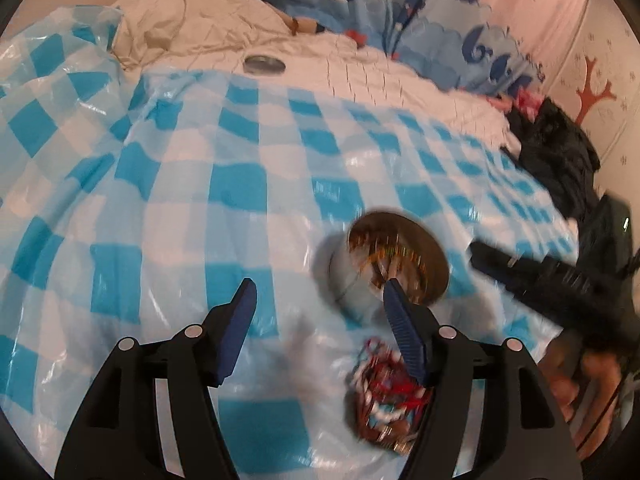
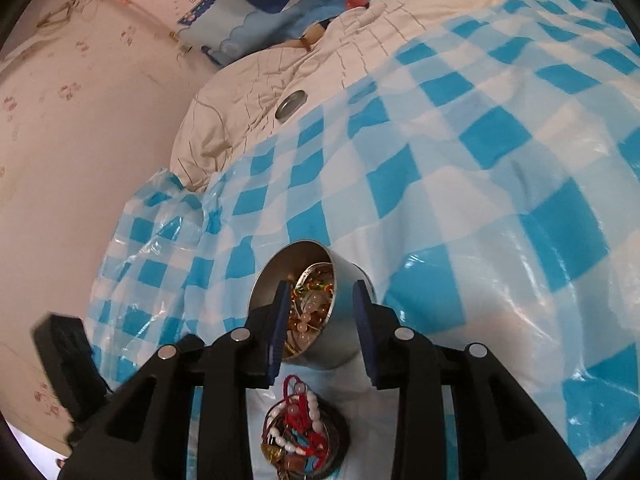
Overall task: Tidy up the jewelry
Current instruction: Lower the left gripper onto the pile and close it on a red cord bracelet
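Setting: a bed covered by a blue-and-white checked plastic sheet (image 2: 460,184), with a cream quilt (image 1: 224,12) beyond it.
Right gripper (image 2: 322,322): its jaws are closed across the wall of a round metal tin (image 2: 316,304), one finger inside the rim and one outside.
Why held so: the tin is tipped on its side, mouth facing the camera, which looks like a pour or a steadying hold while jewelry is sorted.
Tin contents: beads and gold-coloured chains (image 2: 308,308); too tangled to count.
Loose jewelry pile (image 2: 300,436): a heap of red cord, white beads and brown pieces lying on the sheet, just in front of the tin.
Left gripper (image 1: 318,312): jaws wide apart, holding nothing, hovering above the pile with the tin near its right finger.
Lid (image 1: 264,65): one flat metal disc lying well apart, at the quilt's edge, probably set aside to keep the tin open.
Counts: two grippers, one tin, one lid, one loose pile.
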Demonstrator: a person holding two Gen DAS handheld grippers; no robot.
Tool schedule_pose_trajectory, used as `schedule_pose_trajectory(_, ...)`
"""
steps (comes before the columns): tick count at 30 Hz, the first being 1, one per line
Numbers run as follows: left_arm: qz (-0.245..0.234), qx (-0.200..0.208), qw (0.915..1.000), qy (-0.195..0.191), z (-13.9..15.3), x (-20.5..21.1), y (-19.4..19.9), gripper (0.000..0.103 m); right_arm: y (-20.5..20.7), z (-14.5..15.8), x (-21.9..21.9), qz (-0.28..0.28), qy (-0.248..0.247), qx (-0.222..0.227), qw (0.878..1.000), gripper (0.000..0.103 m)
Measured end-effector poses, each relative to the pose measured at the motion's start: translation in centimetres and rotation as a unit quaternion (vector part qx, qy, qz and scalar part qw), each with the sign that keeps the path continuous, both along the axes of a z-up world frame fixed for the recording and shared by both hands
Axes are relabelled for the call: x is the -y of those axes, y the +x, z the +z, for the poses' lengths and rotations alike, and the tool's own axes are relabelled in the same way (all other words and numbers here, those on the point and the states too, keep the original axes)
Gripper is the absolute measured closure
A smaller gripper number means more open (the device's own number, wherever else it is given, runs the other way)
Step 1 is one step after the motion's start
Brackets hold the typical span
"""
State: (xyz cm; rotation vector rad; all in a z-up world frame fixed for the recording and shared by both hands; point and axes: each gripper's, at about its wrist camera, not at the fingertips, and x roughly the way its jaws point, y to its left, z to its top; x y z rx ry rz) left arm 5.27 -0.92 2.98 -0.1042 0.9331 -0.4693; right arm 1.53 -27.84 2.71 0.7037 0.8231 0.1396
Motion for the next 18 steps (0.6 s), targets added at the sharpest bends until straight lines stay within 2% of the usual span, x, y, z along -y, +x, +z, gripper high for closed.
schedule_pose_trajectory(4,-0.019,-0.015,0.9996,0.011,-1.1,0.1,-1.0,0.04,-0.9,-0.7,0.5,0.015,0.042,-0.022,0.999,0.07)
schedule_pose_trajectory(8,-0.032,-0.036,0.9988,-0.002,-1.9,0.7,-1.7,0.038,-2.0,-1.8,0.7,0.02,0.065,-0.049,0.996,0.069)
schedule_pose_trajectory(13,-0.054,-0.041,0.9976,0.017,-3.2,3.3,-2.4,0.037,-2.9,-1.8,1.2,0.015,0.079,-0.053,0.995,0.068)
schedule_pose_trajectory(18,-0.055,-0.024,0.9967,0.053,-3.9,5.0,-2.9,0.036,-3.6,-1.4,1.6,0.019,0.083,-0.047,0.995,0.065)
